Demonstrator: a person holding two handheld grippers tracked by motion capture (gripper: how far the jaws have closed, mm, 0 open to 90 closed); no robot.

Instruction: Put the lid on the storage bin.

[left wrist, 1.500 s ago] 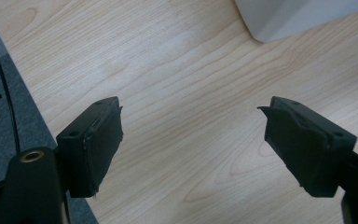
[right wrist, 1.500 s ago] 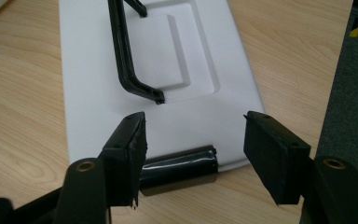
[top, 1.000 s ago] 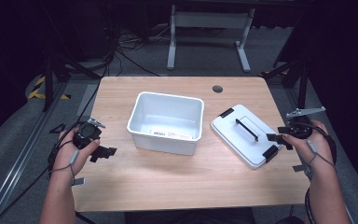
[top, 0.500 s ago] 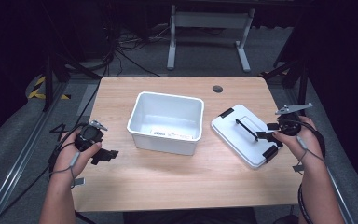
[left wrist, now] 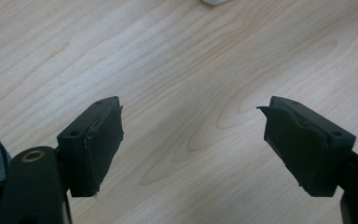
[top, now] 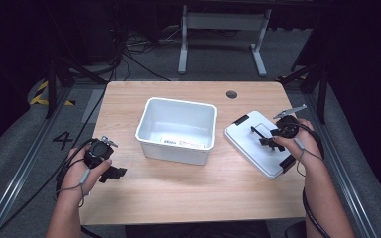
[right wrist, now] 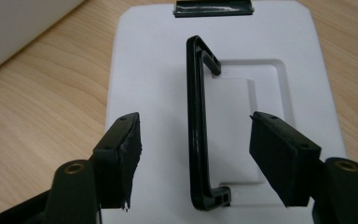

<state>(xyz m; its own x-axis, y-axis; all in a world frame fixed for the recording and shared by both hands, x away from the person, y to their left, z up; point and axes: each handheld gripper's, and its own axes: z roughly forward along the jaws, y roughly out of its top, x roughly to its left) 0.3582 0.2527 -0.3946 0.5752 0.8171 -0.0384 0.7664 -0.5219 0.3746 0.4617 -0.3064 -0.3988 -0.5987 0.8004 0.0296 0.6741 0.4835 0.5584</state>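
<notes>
The white lid (top: 260, 142) lies flat on the table (top: 178, 193), right of the empty white bin (top: 177, 129) and apart from it. The right gripper (right wrist: 195, 154) hangs over the lid, its jaws wide apart and just now opening further, with the black handle (right wrist: 196, 126) standing between them, untouched by either pad. The left gripper (left wrist: 191, 140) hangs over bare wood near the table's left edge, jaws wide apart with nothing between them.

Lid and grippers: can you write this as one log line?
right gripper open, astride lid handle, not gripping | left gripper open over table
</notes>
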